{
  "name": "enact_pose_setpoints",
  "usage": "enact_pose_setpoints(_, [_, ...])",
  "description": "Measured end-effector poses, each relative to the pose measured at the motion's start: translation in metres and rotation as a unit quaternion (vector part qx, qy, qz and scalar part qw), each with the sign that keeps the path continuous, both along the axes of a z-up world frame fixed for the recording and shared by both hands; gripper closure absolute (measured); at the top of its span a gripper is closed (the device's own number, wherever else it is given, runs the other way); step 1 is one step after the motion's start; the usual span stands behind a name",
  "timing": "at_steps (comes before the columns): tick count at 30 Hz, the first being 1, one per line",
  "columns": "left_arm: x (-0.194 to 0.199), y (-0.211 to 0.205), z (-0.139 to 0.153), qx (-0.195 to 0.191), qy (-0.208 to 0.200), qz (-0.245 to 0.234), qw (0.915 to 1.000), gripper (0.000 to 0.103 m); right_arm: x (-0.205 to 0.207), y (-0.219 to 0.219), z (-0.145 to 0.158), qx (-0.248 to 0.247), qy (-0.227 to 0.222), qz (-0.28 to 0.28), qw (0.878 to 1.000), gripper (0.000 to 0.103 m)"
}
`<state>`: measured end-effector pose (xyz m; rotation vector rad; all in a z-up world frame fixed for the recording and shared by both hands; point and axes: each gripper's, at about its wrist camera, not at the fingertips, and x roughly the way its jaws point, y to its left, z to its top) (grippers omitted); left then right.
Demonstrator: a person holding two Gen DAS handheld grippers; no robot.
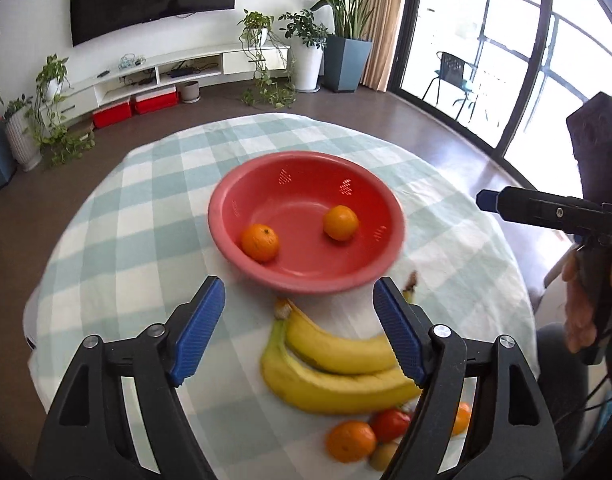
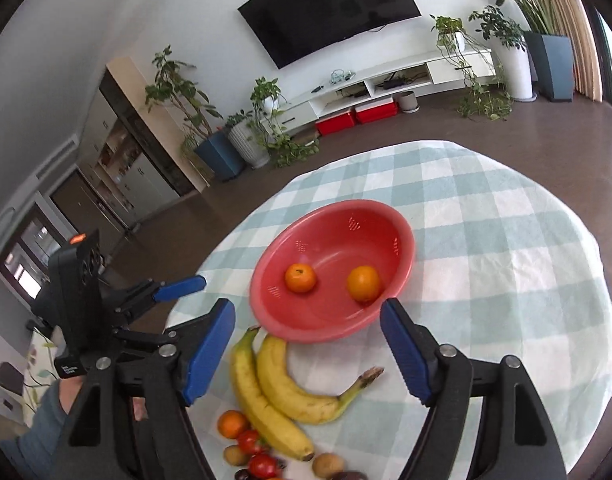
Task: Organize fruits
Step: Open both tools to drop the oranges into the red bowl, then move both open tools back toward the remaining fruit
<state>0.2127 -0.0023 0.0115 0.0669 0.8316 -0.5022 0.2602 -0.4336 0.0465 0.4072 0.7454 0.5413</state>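
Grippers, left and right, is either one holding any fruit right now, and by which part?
Nothing is held. The left gripper and right gripper are both open above the two yellow bananas.

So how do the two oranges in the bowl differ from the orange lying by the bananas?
The two oranges already sit inside the red bowl, apart from each other; the loose orange lies on the checked cloth. It is crowded against a tomato beside the bananas, while the bowl pair touch no other fruit. All look alike in colour and size.
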Motion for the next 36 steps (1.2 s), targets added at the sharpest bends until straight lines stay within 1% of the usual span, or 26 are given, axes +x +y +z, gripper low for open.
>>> enact_pose_setpoints(1, [-0.013,0.006,-0.004,-0.019,0.007,0.004,0.9998,0.023,-0.013,-0.005,-0.003,0.023,-0.003,-0.009,1.0,0.01])
enact_pose_setpoints(2, [-0.027,0.011,-0.009,-0.038,0.018,0.006,0.9991,0.015,-0.027,-0.01,-0.006,0.045,-0.007,-0.016,0.999,0.008])
enact_pose_setpoints(3, [-0.04,0.014,-0.016,-0.051,0.031,0.007,0.9982,0.007,-0.04,-0.014,-0.009,0.063,-0.011,-0.022,0.998,0.001])
enact_pose_setpoints(4, [-0.054,0.015,-0.022,-0.054,0.04,0.01,0.9977,0.005,-0.052,-0.016,-0.012,0.078,-0.01,-0.028,0.997,0.0])
enact_pose_setpoints(5, [-0.069,0.016,-0.026,-0.057,0.037,0.014,0.9976,0.005,-0.065,-0.016,-0.014,0.09,-0.007,-0.029,0.995,0.0])
enact_pose_setpoints(7, [-0.103,0.016,-0.033,-0.062,0.012,0.021,0.9978,0.004,-0.087,-0.013,-0.016,0.103,-0.001,-0.028,0.994,0.0])
enact_pose_setpoints(8, [-0.118,0.015,-0.036,-0.056,0.0,0.031,0.9979,0.001,-0.096,-0.012,-0.018,0.103,0.004,-0.032,0.994,0.0])
enact_pose_setpoints(9, [-0.132,0.013,-0.039,-0.051,-0.007,0.04,0.9978,0.001,-0.103,-0.011,-0.021,0.096,0.017,-0.034,0.995,0.0])
enact_pose_setpoints(12, [-0.164,0.007,-0.048,-0.033,-0.002,0.062,0.9975,0.001,-0.115,-0.008,-0.031,0.049,0.073,-0.043,0.995,0.0])
enact_pose_setpoints(13, [-0.172,0.007,-0.049,-0.039,-0.004,0.059,0.9975,0.001,-0.12,-0.008,-0.031,0.038,0.078,-0.05,0.995,0.0])
enact_pose_setpoints(14, [-0.179,0.008,-0.049,-0.047,-0.009,0.056,0.9973,0.001,-0.125,-0.007,-0.029,0.02,0.073,-0.054,0.996,0.0])
enact_pose_setpoints(15, [-0.183,0.01,-0.048,-0.047,-0.01,0.062,0.9969,0.001,-0.13,-0.005,-0.024,-0.015,0.057,-0.06,0.996,0.0])
enact_pose_setpoints(16, [-0.184,0.012,-0.047,-0.044,-0.01,0.072,0.9964,0.001,-0.135,0.001,-0.018,-0.061,0.035,-0.065,0.995,0.0])
enact_pose_setpoints(17, [-0.182,0.014,-0.046,-0.043,-0.004,0.078,0.996,0.001,-0.14,0.008,-0.012,-0.111,0.013,-0.069,0.991,0.0])
enact_pose_setpoints(19, [-0.176,0.02,-0.045,-0.043,0.008,0.09,0.995,0.001,-0.147,0.021,-0.009,-0.193,-0.014,-0.067,0.979,0.0])
enact_pose_setpoints(20, [-0.176,0.023,-0.046,-0.044,0.012,0.095,0.9944,0.001,-0.15,0.025,-0.01,-0.215,-0.015,-0.062,0.974,0.0])
enact_pose_setpoints(21, [-0.169,0.027,-0.046,-0.047,0.017,0.096,0.9941,0.001,-0.151,0.027,-0.013,-0.227,-0.008,-0.059,0.972,0.0])
enact_pose_setpoints(22, [-0.165,0.03,-0.047,-0.049,0.021,0.097,0.9939,0.001,-0.15,0.027,-0.017,-0.232,0.005,-0.062,0.971,0.0])
enact_pose_setpoints(23, [-0.165,0.031,-0.048,-0.048,0.023,0.097,0.9938,0.001,-0.15,0.025,-0.022,-0.227,0.019,-0.061,0.972,0.0])
enact_pose_setpoints(27, [-0.161,0.036,-0.049,-0.048,0.028,0.086,0.9948,0.001,-0.143,0.014,-0.046,-0.183,0.084,-0.055,0.978,0.0])
enact_pose_setpoints(29, [-0.158,0.037,-0.046,-0.044,0.025,0.075,0.9959,0.001,-0.14,0.01,-0.052,-0.163,0.104,-0.052,0.98,0.0])
enact_pose_setpoints(31, [-0.151,0.038,-0.045,-0.033,0.026,0.066,0.9969,0.001,-0.14,0.007,-0.052,-0.147,0.102,-0.052,0.983,0.0])
enact_pose_setpoints(33, [-0.141,0.037,-0.047,-0.021,0.032,0.05,0.998,0.002,-0.14,0.007,-0.05,-0.145,0.096,-0.046,0.984,0.0])
enact_pose_setpoints(34, [-0.135,0.036,-0.048,-0.01,0.035,0.042,0.9984,0.002,-0.14,0.009,-0.05,-0.146,0.093,-0.04,0.984,0.003])
enact_pose_setpoints(35, [-0.13,0.034,-0.049,0.003,0.037,0.03,0.9989,0.004,-0.14,0.011,-0.049,-0.147,0.088,-0.032,0.985,0.004])
enact_pose_setpoints(36, [-0.125,0.03,-0.049,0.016,0.035,0.015,0.9991,0.012,-0.14,0.014,-0.049,-0.15,0.085,-0.027,0.985,0.008])
